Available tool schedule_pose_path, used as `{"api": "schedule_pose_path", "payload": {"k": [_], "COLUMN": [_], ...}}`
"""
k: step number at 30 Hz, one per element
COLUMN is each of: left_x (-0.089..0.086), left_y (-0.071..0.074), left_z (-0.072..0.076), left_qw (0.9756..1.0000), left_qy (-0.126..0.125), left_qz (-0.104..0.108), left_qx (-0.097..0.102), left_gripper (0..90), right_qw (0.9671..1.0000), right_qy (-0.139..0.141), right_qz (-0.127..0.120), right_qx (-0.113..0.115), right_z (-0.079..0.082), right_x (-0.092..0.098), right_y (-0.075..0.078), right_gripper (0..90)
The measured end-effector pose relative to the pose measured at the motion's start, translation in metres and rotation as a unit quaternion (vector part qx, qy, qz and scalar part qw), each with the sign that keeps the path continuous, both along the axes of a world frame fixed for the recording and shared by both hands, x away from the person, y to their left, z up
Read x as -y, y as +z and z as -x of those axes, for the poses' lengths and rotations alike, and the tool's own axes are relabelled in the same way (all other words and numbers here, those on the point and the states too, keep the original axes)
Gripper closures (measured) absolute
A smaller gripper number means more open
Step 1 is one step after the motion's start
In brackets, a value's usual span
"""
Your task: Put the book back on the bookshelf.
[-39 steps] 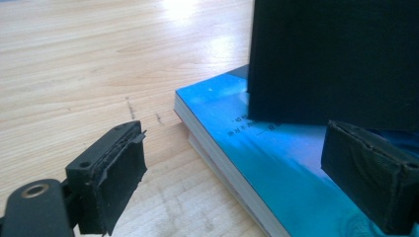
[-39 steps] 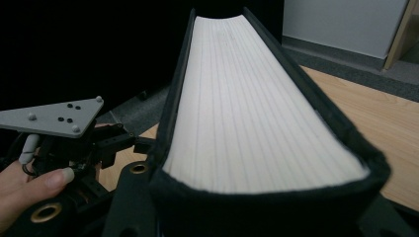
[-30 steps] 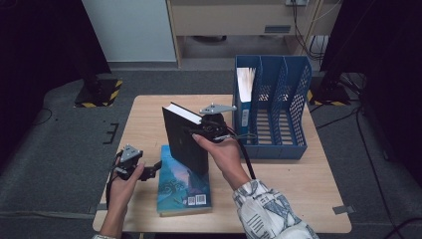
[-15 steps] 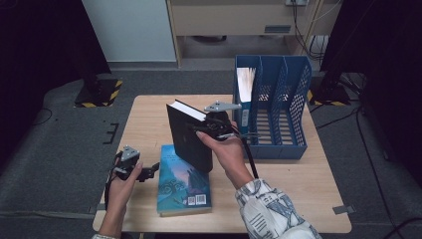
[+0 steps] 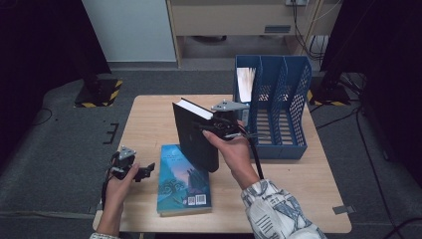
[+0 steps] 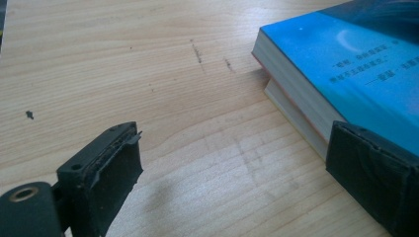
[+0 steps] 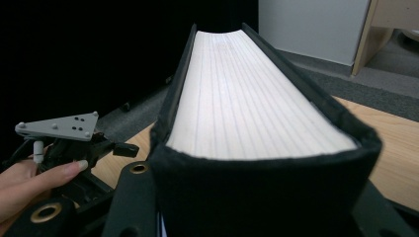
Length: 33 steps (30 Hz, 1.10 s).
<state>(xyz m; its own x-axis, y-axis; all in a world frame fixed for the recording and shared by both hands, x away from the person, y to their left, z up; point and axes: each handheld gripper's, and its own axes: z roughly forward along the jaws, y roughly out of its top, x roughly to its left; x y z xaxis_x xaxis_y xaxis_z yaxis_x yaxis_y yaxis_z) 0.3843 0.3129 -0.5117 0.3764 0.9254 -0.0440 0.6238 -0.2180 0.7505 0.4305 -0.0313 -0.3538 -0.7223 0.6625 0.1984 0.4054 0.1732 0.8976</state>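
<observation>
Right gripper (image 5: 219, 127): jaws clamped across thickness of black book (image 5: 195, 135), held upright off table (image 5: 149, 119), just left of blue file rack (image 5: 278, 114) and above far edge of blue paperback (image 5: 181, 180). Left gripper (image 5: 132, 167): jaws apart and empty, resting low on table just left of paperback, well clear of file rack. To complete step well: keep spine vertical, hold clamp firm against slip of heavy page block (image 7: 247, 94), align book edge with an open rack compartment before lowering, avoid striking rack divider, keep left gripper clear of travel path. Compared with earlier frame: black book raised slightly and shifted toward file rack; left gripper and paperback position unchanged.
</observation>
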Motion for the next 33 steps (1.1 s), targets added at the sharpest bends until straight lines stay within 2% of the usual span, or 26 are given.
{"api": "schedule_pose_path", "payload": {"k": [16, 25, 33], "left_x": [-0.001, 0.000, 0.001], "left_y": [-0.005, -0.008, -0.009], "left_z": [-0.002, -0.003, -0.003], "left_qw": [0.9998, 0.9994, 0.9994], "left_qy": [0.000, -0.007, -0.010], "left_qz": [-0.016, -0.028, -0.024], "left_qx": [-0.010, -0.019, -0.023], "left_gripper": [6.1, 6.1, 6.1], "right_qw": [1.0000, 1.0000, 0.9999], "right_qy": [-0.005, -0.003, 0.002], "right_qz": [-0.003, -0.006, -0.010], "right_qx": [0.005, 0.007, 0.010], "right_z": [0.009, 0.015, 0.025], "right_x": [0.019, 0.030, 0.043], "right_y": [0.001, -0.001, -0.002], "right_gripper": [53.2, 53.2, 53.3]}}
